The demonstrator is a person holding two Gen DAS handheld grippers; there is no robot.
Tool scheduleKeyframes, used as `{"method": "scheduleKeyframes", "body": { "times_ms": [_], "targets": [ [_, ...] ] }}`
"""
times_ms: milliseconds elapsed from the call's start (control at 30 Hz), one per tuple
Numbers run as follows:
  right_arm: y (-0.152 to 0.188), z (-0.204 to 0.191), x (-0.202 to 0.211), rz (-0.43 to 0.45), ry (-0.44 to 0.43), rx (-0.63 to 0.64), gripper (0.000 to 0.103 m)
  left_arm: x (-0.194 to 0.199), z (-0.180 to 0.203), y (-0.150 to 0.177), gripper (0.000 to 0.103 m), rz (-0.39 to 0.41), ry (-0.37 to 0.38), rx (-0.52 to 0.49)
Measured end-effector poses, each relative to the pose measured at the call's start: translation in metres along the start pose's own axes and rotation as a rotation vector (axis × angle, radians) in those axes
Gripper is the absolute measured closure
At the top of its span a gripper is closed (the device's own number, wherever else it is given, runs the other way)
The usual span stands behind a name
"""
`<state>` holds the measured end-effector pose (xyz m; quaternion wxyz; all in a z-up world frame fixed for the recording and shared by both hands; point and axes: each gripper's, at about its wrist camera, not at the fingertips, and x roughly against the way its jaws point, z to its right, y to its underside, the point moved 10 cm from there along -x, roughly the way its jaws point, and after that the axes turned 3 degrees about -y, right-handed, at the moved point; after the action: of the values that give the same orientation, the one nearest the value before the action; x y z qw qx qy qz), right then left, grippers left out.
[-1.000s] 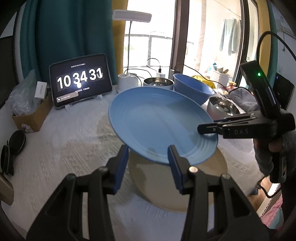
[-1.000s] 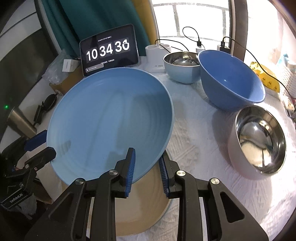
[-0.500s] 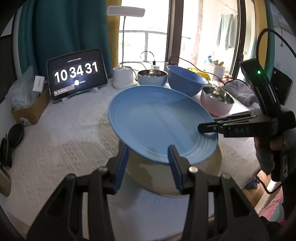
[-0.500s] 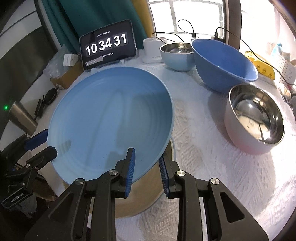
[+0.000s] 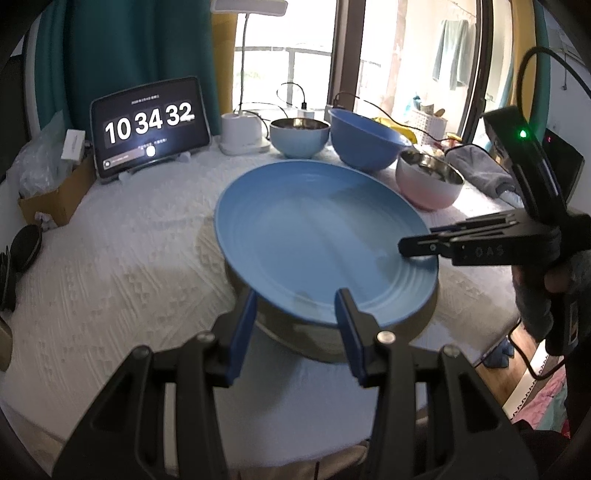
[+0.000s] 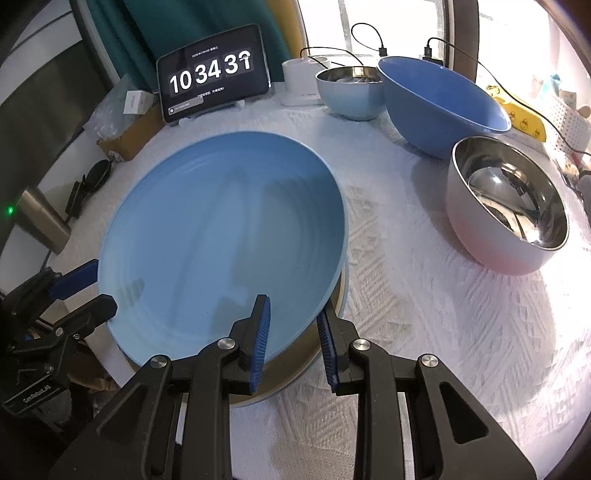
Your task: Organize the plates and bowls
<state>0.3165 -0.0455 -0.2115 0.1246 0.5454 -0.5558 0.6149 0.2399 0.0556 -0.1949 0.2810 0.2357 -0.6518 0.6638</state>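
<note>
Both grippers have sunk, bringing the blue plate [image 5: 317, 236] almost onto the tan plate [image 6: 314, 354] beneath. Left gripper [image 5: 295, 325] and right gripper [image 6: 293, 332] pinch opposite rims (keep it level); release together.

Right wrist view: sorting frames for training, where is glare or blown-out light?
Right wrist view: window blown white, hard reflections inside the pink steel bowl. Left wrist view: window softer, balcony visible; blue plate evenly lit; edges bowed by fisheye.
</note>
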Motion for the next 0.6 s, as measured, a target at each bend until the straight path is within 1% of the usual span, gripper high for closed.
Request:
{"method": "scheduleKeyframes", "body": {
  "times_ms": [600],
  "targets": [
    [0.015,-0.004,0.010,-0.003,0.024,0.028,0.075,0.002,0.003,0.015,0.058,-0.030,0.022,-0.006]
  ]
}}
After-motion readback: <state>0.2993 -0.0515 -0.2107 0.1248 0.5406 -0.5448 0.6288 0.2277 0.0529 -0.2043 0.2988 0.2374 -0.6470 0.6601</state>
